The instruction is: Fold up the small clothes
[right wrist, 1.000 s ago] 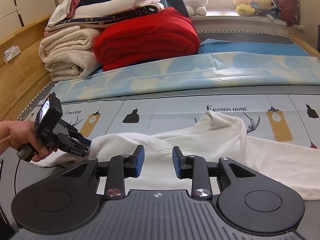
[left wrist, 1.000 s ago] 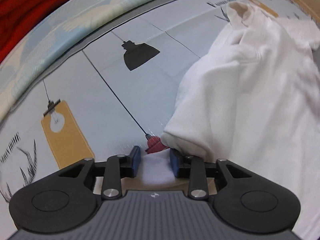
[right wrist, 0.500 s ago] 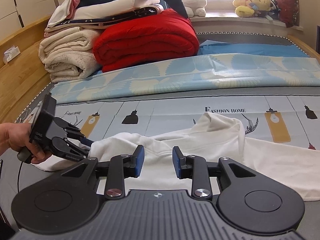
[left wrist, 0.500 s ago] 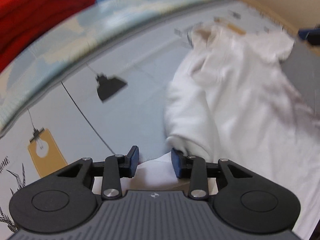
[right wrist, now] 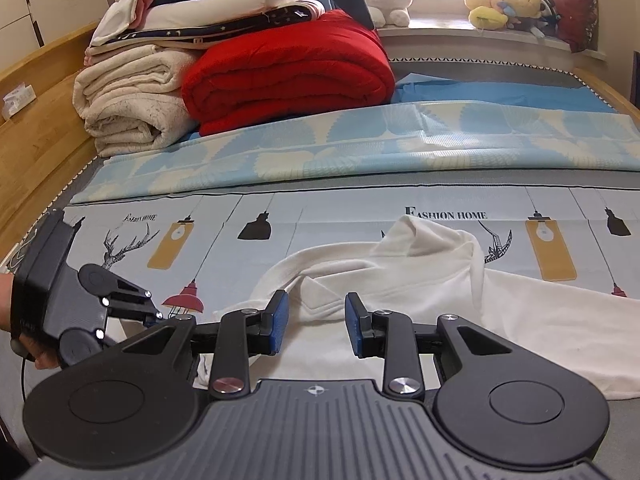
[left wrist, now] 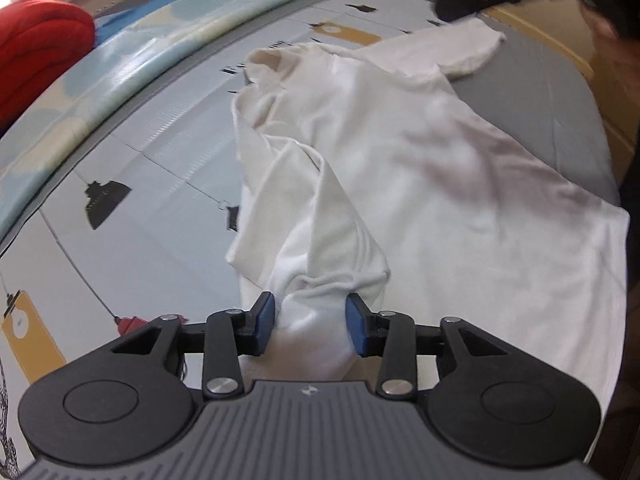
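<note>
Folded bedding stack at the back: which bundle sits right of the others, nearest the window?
The red quilt; the cream blanket lies left of it, by the wooden side rail.

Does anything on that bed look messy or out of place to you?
Only the white shirt: it lies rumpled on the printed sheet, collar sticking up, one sleeve bunched between the left gripper, whose jaws are opening.

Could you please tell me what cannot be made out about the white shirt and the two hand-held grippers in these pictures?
- Left wrist view: the white shirt bunches between the left hand-held gripper jaws, which are opening; its held edge is hidden below them.
- Right wrist view: the right hand-held gripper body covers the shirt's near hem; any grip there is unclear.
- Right wrist view: the left gripper's fingertips are hidden behind it.
</note>
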A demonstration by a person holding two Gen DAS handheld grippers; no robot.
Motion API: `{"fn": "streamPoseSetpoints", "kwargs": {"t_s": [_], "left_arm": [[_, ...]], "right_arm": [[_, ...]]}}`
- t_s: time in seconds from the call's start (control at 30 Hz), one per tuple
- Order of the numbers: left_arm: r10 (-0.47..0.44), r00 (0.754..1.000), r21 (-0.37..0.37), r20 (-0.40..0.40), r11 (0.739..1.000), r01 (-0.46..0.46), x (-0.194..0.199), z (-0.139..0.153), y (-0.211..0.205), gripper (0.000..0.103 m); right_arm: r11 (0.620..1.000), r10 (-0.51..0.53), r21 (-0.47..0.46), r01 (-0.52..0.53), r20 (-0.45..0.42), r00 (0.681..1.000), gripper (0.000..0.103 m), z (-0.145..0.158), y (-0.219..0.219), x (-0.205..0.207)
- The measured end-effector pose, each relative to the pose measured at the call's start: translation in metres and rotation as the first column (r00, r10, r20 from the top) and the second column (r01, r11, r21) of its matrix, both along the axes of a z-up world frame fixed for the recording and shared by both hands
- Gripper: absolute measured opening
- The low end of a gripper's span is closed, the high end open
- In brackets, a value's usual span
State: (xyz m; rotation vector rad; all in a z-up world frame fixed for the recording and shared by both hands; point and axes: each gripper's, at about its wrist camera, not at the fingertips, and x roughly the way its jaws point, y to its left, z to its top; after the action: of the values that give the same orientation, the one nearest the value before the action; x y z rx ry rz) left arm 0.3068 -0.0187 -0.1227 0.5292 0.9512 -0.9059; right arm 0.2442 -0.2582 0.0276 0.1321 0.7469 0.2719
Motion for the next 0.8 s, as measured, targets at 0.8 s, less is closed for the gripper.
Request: {"fn": "streamPoseSetpoints", "kwargs": {"t_s": [0.8], "left_arm": [[0.399, 0.795, -0.161, -0.457, 0.842, -0.514, 0.084, -0.044, 0.027, 0.054]], "right_arm": [[1.000, -0.024, 0.020, 0.023, 0.012, 1.000, 0.033, 0.006, -0.014, -0.005]]}}
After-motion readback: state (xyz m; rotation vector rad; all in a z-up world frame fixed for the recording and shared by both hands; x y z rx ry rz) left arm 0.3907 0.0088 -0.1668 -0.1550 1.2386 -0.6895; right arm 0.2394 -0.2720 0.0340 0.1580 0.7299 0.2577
